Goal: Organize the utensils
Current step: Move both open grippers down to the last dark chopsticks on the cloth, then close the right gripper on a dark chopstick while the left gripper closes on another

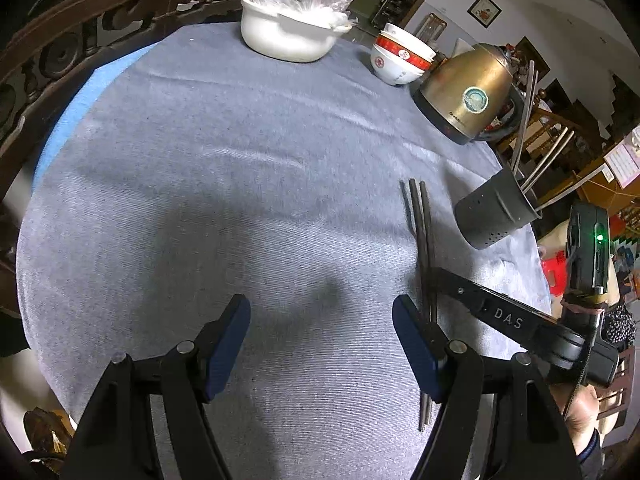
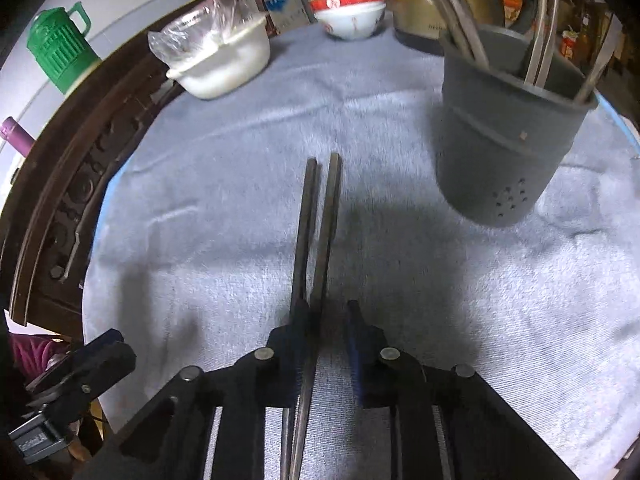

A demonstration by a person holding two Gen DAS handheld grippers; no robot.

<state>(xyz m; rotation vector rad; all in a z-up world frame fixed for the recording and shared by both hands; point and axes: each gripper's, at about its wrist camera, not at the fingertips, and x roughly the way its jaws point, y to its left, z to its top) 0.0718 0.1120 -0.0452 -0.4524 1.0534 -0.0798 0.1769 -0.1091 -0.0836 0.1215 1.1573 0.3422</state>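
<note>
Our right gripper [image 2: 324, 320] is clamped on the chopsticks [image 2: 316, 220] — long axis running straight fwd out of the jaws. The holder [image 2: 508, 140] sits ahead-right of them, near. Left gripper [image 1: 320, 344] spread wide, holding nothing, beside the sticks.

Both grippers are black with silver pivot pins and ribbed dark-blue pads [image 1: 224, 354]. The right gripper [image 1: 434, 280] bears white "DAS" lettering.
</note>
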